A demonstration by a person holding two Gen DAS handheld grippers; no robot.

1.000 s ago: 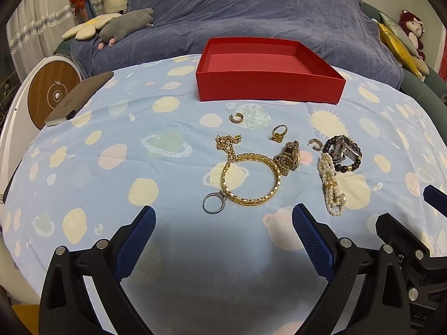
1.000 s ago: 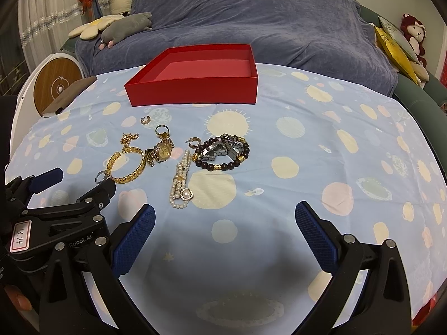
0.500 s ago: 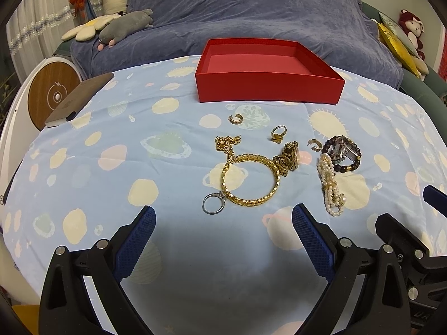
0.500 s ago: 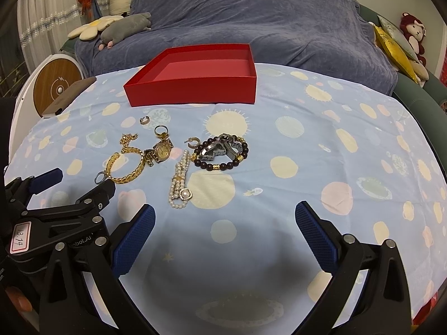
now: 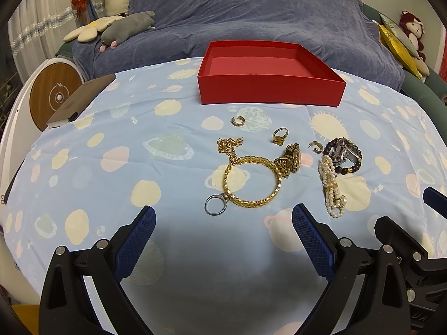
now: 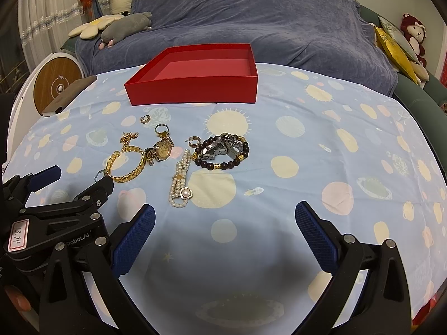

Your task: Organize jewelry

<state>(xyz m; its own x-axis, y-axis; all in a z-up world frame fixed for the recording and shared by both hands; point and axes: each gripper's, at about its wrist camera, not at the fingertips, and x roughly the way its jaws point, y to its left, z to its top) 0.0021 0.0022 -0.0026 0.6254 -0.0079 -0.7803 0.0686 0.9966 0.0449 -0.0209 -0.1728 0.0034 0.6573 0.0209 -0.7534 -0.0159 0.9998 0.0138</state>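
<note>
An empty red box (image 5: pixel 271 95) (image 6: pixel 195 92) stands at the far side of the table. In front of it lie a gold chain bracelet (image 5: pixel 251 198) (image 6: pixel 125 177), a gold watch (image 5: pixel 290 159) (image 6: pixel 162 150), a pearl bracelet (image 5: pixel 332 192) (image 6: pixel 180 184), a dark bead bracelet (image 5: pixel 353 167) (image 6: pixel 223 164) around a silver watch (image 6: pixel 220 148), a gold ring (image 5: pixel 279 135), small earrings (image 5: pixel 237 121) and a silver ring (image 5: pixel 215 205). My left gripper (image 5: pixel 223 226) is open, just short of the gold bracelet. My right gripper (image 6: pixel 223 223) is open, just short of the pearl bracelet.
The table has a blue cloth (image 5: pixel 111 167) with planet prints. A brown notebook (image 5: pixel 81 100) lies at its left edge by a round white device (image 5: pixel 53 95). A blue-covered sofa (image 5: pixel 251 19) with plush toys is behind. The left gripper's body (image 6: pixel 56 212) shows in the right wrist view.
Both grippers have drawn back slightly from the jewelry; the objects sit a little further up in both views. Nothing was taken hold of.
</note>
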